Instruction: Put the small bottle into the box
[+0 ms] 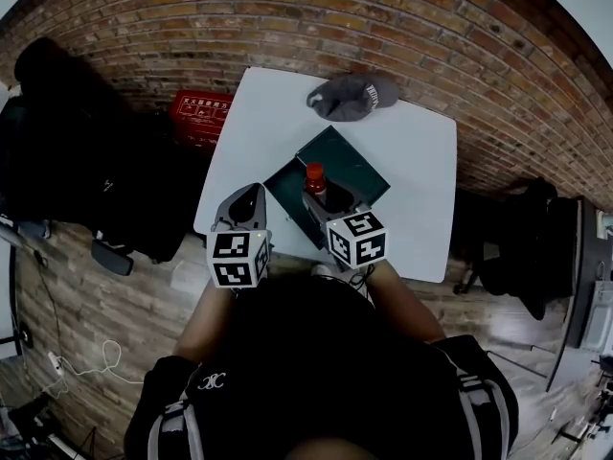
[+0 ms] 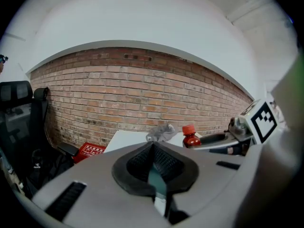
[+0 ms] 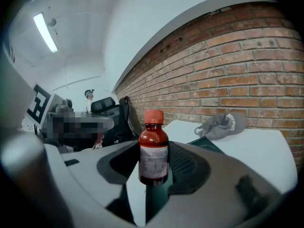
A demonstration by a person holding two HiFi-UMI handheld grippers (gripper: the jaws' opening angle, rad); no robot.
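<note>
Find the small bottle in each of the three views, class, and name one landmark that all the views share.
Head view: small bottle at centre, held in the right tongs, seen against the dark green box.
Left gripper view: small bottle right of centre, red cap up.
Right gripper view: small bottle dead centre, upright between the jaws.
Shared landmark: the grey cap on the white table.

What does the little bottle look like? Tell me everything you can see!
The small bottle is glossy dark reddish-brown, with an orange-red screw cap and a pale paper label round its middle. It stands upright, clamped by its lower body in the right gripper, whose jaws press on both sides. In the head view it hangs over the dark green box on the white table.
</note>
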